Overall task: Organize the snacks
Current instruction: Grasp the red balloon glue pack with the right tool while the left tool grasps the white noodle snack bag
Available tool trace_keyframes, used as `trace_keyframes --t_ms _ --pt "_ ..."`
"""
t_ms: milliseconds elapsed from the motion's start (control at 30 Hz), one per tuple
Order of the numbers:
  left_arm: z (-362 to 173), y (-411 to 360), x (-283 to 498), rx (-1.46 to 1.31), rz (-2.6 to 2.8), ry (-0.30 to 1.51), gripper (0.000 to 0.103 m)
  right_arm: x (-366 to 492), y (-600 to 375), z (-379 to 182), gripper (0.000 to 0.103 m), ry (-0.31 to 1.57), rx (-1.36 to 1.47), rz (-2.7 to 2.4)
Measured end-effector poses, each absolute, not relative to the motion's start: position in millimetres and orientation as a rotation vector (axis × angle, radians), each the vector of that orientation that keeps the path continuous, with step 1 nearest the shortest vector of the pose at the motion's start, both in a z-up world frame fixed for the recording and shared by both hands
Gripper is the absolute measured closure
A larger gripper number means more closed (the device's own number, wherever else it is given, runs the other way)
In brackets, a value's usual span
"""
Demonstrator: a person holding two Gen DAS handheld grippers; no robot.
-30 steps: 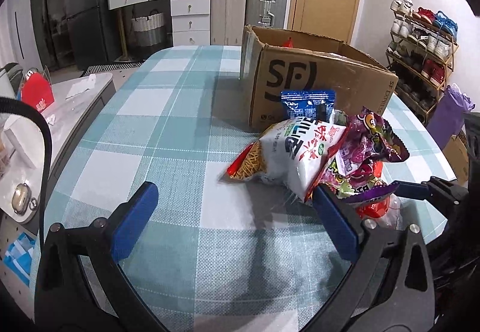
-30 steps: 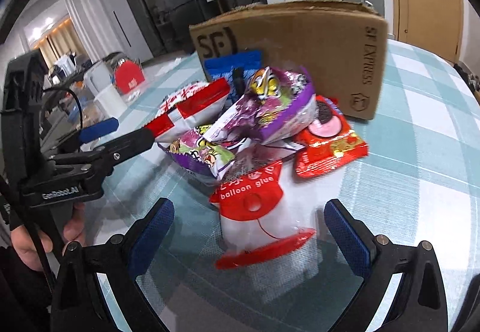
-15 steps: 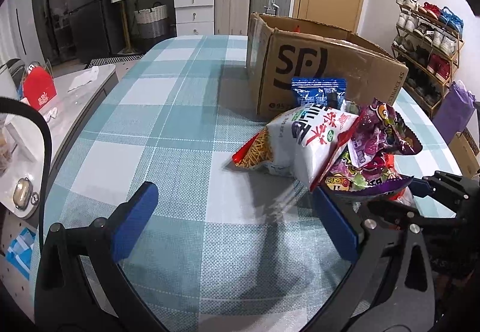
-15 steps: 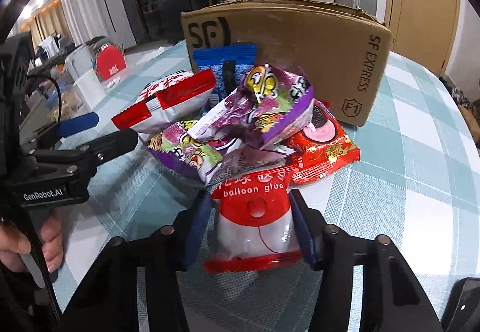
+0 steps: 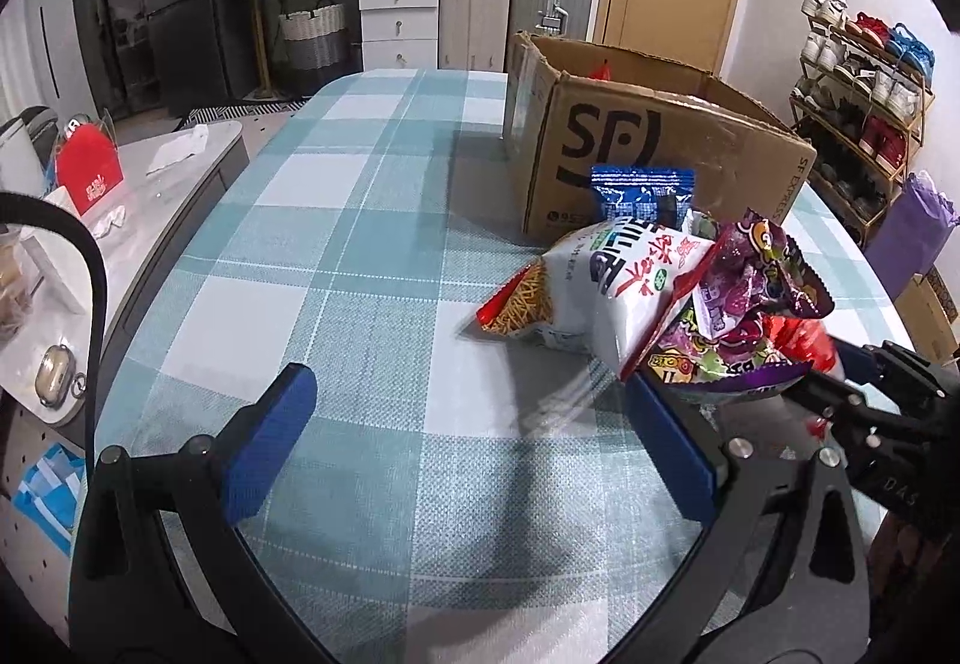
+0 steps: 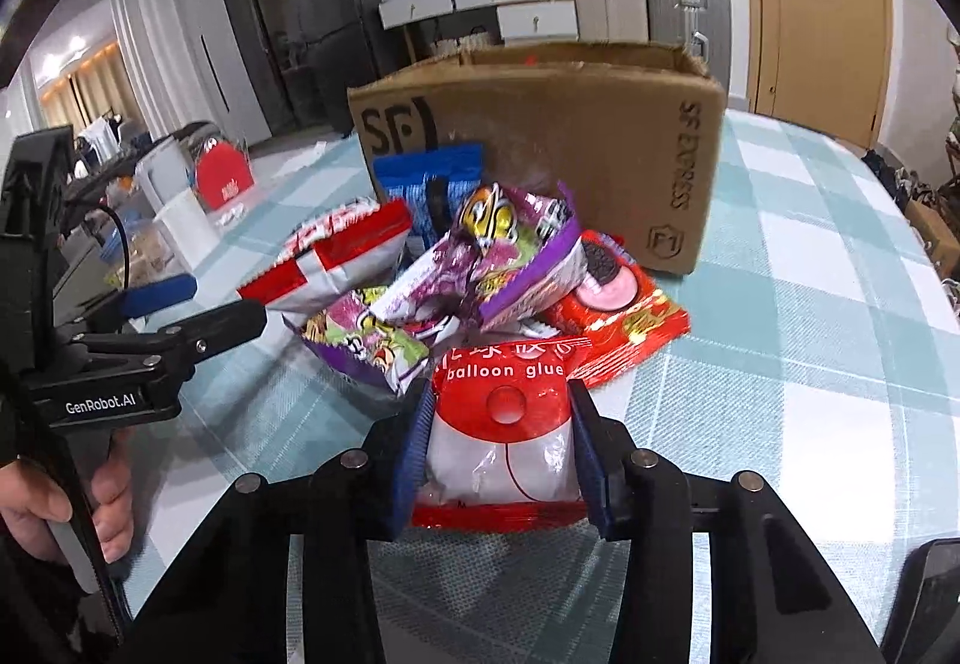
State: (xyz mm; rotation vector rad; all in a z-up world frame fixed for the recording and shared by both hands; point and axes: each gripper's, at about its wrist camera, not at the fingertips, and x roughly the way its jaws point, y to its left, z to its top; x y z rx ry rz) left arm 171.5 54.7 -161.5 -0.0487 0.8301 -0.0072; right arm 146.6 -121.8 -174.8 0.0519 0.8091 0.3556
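Observation:
A pile of snack bags lies on the checked tablecloth in front of an open SF cardboard box (image 5: pixel 660 153) (image 6: pixel 540 141). My right gripper (image 6: pixel 501 424) is shut on a red and white balloon glue packet (image 6: pixel 504 424) at the near side of the pile. Behind it lie purple candy bags (image 6: pixel 498 256), a red cookie pack (image 6: pixel 612 316), a white and red chip bag (image 6: pixel 336 262) (image 5: pixel 606 286) and a blue pack (image 6: pixel 429 178) (image 5: pixel 642 190). My left gripper (image 5: pixel 474 442) is open and empty, left of the pile, above the cloth.
The teal checked table (image 5: pixel 360 244) stretches left and far of the pile. A side counter (image 5: pixel 54 256) with a red card and small items stands to the left. A shoe rack (image 5: pixel 864 87) and purple bag stand to the right. Suitcases and drawers line the back wall.
My right gripper moved forward and closed on the balloon glue packet, which was lying free between open fingers a second ago. The left gripper has drifted slightly back, still open.

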Motion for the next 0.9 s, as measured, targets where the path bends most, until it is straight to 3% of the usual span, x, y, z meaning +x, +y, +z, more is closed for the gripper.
trace_keyframes --t_ms 900 --pt "-149 19 224 -0.063 -0.179 0.93 0.001 132 -152 -162 0.059 0.691 0.197 0.358"
